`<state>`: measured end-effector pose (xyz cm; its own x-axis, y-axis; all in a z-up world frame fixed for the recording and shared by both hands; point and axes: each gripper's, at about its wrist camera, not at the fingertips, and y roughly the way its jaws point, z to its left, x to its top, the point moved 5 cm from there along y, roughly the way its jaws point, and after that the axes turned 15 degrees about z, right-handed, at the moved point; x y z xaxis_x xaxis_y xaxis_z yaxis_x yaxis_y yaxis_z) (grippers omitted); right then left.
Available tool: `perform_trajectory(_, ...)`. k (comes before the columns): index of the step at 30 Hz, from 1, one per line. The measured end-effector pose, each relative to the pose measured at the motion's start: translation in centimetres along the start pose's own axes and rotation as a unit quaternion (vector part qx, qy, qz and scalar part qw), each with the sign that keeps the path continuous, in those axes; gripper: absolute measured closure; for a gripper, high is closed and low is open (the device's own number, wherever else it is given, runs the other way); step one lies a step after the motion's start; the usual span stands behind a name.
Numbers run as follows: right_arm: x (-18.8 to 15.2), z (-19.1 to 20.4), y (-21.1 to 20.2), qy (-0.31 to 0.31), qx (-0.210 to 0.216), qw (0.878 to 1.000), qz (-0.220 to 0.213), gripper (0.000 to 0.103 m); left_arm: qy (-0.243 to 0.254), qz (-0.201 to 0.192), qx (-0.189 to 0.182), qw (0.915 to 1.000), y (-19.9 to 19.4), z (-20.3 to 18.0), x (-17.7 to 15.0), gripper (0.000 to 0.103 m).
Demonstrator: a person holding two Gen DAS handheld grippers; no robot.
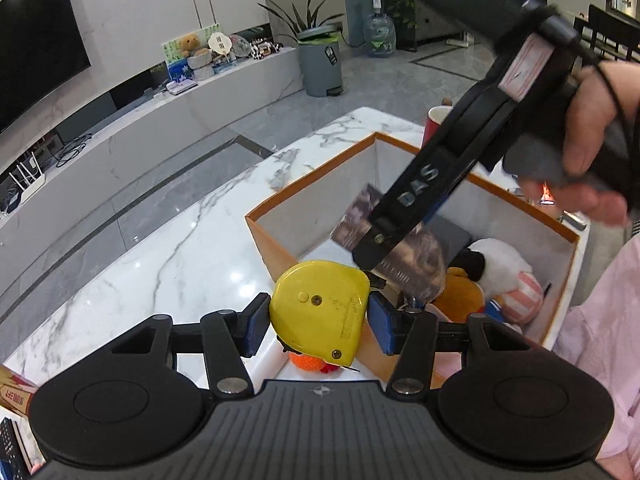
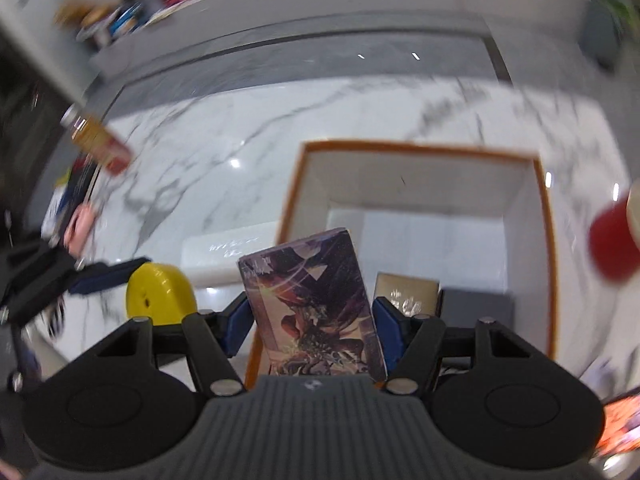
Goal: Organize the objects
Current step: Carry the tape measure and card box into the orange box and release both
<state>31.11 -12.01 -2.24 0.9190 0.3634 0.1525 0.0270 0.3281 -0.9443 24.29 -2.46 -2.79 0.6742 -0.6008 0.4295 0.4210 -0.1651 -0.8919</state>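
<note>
Left gripper (image 1: 318, 322) clamps a yellow tape measure (image 1: 320, 306); just beyond its jaws, the right gripper (image 2: 312, 322) grips a card box (image 2: 316, 308) over the orange box (image 1: 280, 246); plush toys (image 1: 492, 280) inside; red cup (image 2: 610, 246) right.

Yellow tape measure (image 1: 320, 308) and printed card box (image 2: 316, 308) held over orange-rimmed box (image 1: 276, 248)

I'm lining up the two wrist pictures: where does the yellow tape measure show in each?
Left wrist view: yellow tape measure at lower centre, clamped between the left gripper pads.
Right wrist view: yellow tape measure at lower left, beside the right gripper, which holds the card box.
Shared landmark: the orange-rimmed box.
</note>
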Motion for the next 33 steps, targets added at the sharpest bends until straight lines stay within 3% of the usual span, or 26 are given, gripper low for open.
perform_trajectory(7,1.7,-2.5,4.7,0.091,0.077,0.993,0.026,0.037,0.005,0.019,-0.002,0.9998,2.0,0.6,1.0,0.042)
perform_trajectory(14,3.1,-3.6,7.9,0.150,0.107,0.982,0.039,0.037,0.013,0.038,-0.003,0.9992,4.1,0.7,1.6,0.042)
perform_trajectory(23,2.7,-3.6,9.8,0.159,0.121,0.976,0.085,0.038,0.025,0.047,-0.002,0.9986,4.9,0.5,1.5,0.042)
perform_trajectory(29,3.7,-3.0,8.6,0.103,0.101,0.987,0.068,0.040,0.022,0.036,-0.002,0.9991,4.5,1.1,2.1,0.042)
perform_trajectory(33,5.4,-2.5,8.4,0.012,0.045,0.998,0.036,0.049,0.018,0.043,0.004,0.9989,5.1,1.5,2.6,0.042)
